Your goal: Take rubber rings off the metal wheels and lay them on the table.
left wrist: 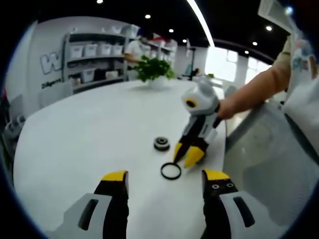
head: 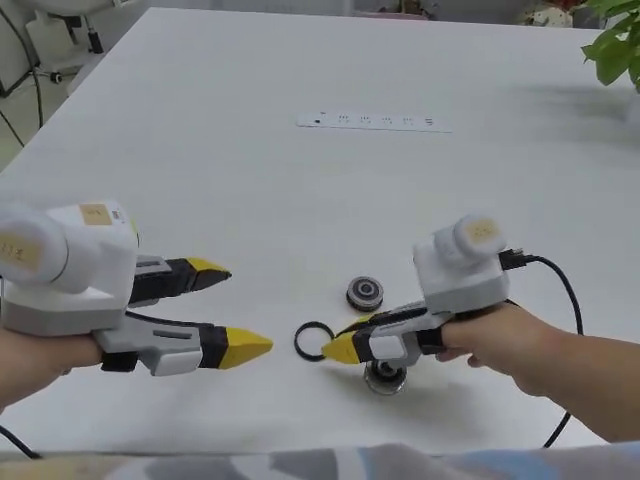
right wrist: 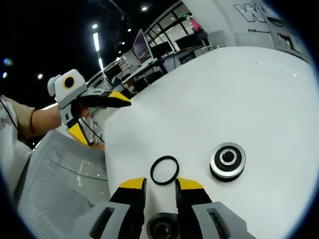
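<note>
A loose black rubber ring (head: 313, 340) (left wrist: 171, 171) (right wrist: 164, 170) lies flat on the white table (head: 300, 190). Just behind it stands a metal wheel (head: 365, 292) (left wrist: 161, 143) (right wrist: 228, 160) with a dark ring still round it. My right gripper (head: 343, 340) (right wrist: 160, 184) (left wrist: 185, 153) hovers at the loose ring's right edge, jaws a little apart and holding nothing. Under it, a second wheel (head: 385, 378) (right wrist: 163, 226) rests on the table. My left gripper (head: 225, 308) (left wrist: 165, 176) (right wrist: 107, 98) is wide open and empty, left of the ring.
A white power strip (head: 372, 122) lies mid-table farther back. A potted plant (head: 615, 40) (left wrist: 152, 68) stands at the far right corner. The right gripper's black cable (head: 565, 300) trails toward the table's front edge. A grey mesh chair (right wrist: 60, 174) is beside the table.
</note>
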Demonstrator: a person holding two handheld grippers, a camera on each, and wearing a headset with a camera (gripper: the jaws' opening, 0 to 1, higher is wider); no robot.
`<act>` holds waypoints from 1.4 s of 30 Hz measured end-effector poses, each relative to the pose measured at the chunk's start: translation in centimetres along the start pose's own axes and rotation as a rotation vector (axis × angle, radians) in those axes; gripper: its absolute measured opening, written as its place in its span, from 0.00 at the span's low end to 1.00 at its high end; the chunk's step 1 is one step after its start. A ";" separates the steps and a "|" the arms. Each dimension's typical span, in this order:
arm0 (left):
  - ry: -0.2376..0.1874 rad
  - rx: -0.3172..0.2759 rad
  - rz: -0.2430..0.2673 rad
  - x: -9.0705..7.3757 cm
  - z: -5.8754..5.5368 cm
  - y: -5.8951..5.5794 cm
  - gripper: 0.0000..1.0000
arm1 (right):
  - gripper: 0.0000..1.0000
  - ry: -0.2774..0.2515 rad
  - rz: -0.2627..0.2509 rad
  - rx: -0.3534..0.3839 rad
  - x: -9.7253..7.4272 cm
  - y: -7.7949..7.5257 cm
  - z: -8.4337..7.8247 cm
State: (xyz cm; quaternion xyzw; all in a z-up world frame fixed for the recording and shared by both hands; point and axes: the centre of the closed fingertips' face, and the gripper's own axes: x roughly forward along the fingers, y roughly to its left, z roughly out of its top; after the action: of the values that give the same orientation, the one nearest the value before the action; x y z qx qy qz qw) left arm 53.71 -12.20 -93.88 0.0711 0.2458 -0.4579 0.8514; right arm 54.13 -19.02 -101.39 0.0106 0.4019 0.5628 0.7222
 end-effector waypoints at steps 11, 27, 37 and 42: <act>0.004 0.002 -0.004 0.4 0.3 0.2 0.60 | 0.29 -0.032 -0.006 -0.051 -1.3 -0.2 0.9; 0.008 -0.003 -0.006 2.0 1.2 1.3 0.58 | 0.47 -0.150 -0.114 -0.150 -4.6 -2.6 2.7; 0.018 -0.004 -0.009 3.8 1.6 1.8 0.57 | 0.50 -0.181 -0.163 -0.207 -5.4 -4.1 3.0; 0.025 0.002 -0.015 4.7 1.9 2.0 0.57 | 0.49 -0.185 -0.187 -0.228 -5.6 -5.0 2.6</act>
State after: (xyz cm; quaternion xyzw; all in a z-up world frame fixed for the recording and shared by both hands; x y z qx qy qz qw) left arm 58.13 -15.24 -94.76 0.0757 0.2564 -0.4635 0.8448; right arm 59.45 -24.35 -98.79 -0.0571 0.2667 0.5316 0.8019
